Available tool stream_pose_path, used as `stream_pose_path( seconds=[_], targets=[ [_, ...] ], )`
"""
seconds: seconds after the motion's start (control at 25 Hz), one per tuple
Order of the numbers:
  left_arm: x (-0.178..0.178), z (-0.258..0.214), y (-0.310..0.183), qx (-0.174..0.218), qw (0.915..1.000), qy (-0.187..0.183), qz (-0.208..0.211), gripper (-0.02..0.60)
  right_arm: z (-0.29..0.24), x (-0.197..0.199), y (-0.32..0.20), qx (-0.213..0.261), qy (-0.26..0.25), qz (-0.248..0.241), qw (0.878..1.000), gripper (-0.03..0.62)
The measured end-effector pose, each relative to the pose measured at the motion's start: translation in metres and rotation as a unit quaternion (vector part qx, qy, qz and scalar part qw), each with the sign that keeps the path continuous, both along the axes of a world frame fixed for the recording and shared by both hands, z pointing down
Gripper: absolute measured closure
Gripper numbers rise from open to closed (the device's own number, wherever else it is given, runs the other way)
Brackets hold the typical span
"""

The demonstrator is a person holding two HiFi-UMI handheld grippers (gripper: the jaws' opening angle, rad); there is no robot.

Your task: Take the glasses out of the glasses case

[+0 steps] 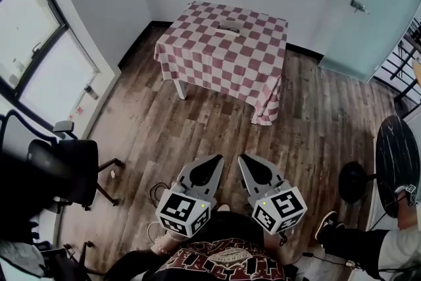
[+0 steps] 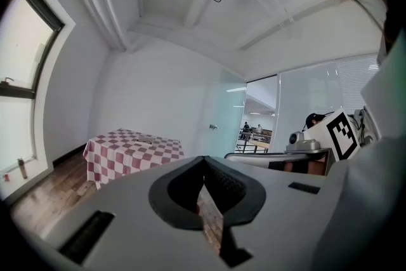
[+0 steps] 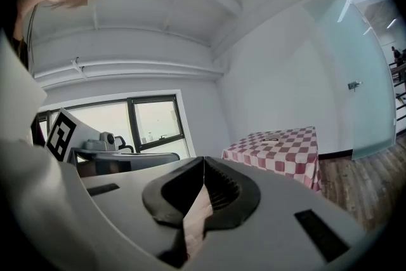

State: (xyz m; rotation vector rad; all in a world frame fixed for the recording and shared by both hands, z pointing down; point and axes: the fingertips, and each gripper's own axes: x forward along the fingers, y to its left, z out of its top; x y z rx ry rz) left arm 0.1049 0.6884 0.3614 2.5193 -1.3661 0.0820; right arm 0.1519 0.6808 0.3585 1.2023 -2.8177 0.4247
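A grey glasses case (image 1: pixel 230 27) lies closed near the far edge of a table with a red-and-white checked cloth (image 1: pixel 223 52), several steps away across the room. The case shows as a small grey shape (image 2: pixel 146 138) in the left gripper view and as a speck (image 3: pixel 271 138) in the right gripper view. My left gripper (image 1: pixel 218 160) and right gripper (image 1: pixel 243 159) are held side by side close to my body, pointing toward the table. Both are shut, tips touching, with nothing between them. No glasses are visible.
Wood floor lies between me and the table. A black office chair (image 1: pixel 74 171) stands at the left by the window. A round black table (image 1: pixel 397 163) and a person's leg (image 1: pixel 358 241) are at the right. A glass door (image 1: pixel 371 10) is at the far right.
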Motion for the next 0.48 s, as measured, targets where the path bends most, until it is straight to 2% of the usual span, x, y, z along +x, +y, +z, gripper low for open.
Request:
stream_pose_path(
  seconds=[0.48],
  targets=[
    [-0.038,0.011,-0.078,-0.021,0.9996,0.003,0.017,0.572,0.002,-0.038,-0.076,-0.005,0.013,0.003,1.0,0.574]
  ],
)
